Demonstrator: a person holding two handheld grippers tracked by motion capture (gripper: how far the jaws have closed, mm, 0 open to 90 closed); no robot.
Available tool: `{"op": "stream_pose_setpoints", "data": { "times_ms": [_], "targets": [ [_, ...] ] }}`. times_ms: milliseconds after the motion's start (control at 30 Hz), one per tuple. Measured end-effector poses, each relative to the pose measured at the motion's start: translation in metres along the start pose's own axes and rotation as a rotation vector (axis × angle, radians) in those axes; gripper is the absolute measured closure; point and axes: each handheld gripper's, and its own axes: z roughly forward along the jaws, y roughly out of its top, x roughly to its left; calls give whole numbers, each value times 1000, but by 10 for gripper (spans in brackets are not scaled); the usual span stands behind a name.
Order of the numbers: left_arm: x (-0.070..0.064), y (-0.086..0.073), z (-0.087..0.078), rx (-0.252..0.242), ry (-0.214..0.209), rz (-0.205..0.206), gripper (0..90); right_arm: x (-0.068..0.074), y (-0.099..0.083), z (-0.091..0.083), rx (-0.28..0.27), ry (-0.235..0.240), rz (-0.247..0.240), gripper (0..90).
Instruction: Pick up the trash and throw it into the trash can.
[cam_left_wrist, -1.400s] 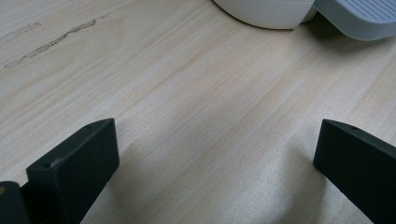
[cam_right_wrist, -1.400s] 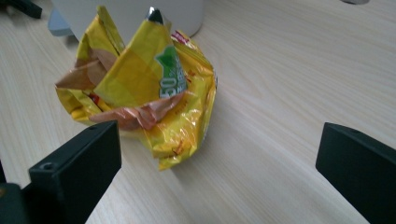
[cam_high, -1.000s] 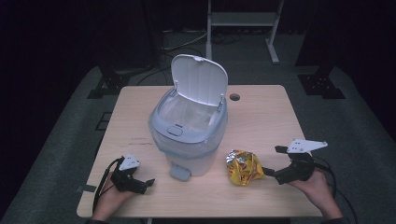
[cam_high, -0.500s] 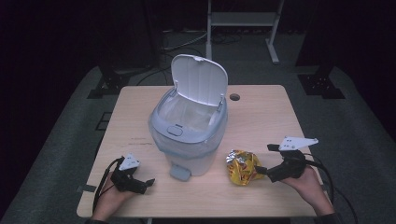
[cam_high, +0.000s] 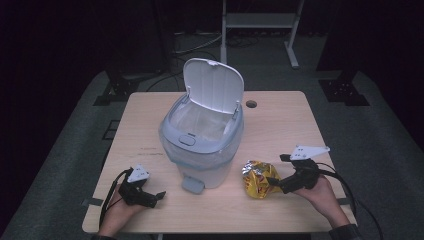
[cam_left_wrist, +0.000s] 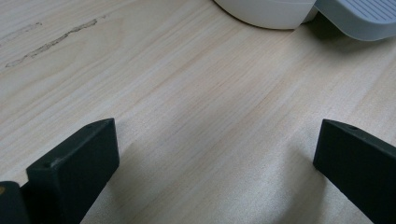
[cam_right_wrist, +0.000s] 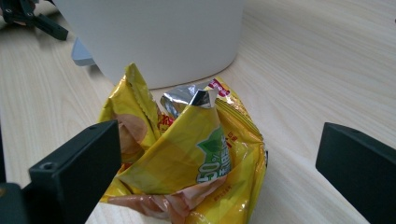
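Dark room, grey carpet (cam_high: 60, 165)

Right tool (cam_high: 274, 182) moved left, jaws now flanking crumpled chip bag (cam_high: 256, 178).

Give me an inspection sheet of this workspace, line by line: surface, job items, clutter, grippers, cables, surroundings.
Surface: light wooden table, a faint scuff on it in the left gripper view.
Job's things: crumpled yellow chip bag lying right of the pedal bin, whose lid is up and liner fitted.
Clutter: nothing seen.
Grippers: right gripper open, jaws either side of the bag; left gripper open over bare wood near the bin pedal.
Cables: one trails from each gripper.
Surroundings: dark floor, metal stand behind.
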Motion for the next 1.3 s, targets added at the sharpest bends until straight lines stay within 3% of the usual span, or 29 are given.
{"op": "stream_pose_setpoints", "data": {
  "times_ms": [400,533,700,800,833,1300],
  "targets": [
    [0,0,0,0,0,-1,0,-4,-4,8,53,-43,-17,0],
    [0,0,0,0,0,0,0,-3,-5,7,46,-35,-27,52],
    [0,0,0,-3,0,-3,0,-4,-6,3,31,-18,-27,151],
    [0,0,0,-2,0,-3,0,-5,-8,0,27,-8,-38,285],
    [0,0,0,-2,0,-3,0,-5,-8,-1,25,8,-35,369],
    [0,0,0,-2,0,-3,0,-5,-9,-1,49,41,-65,611]
  ]
}}
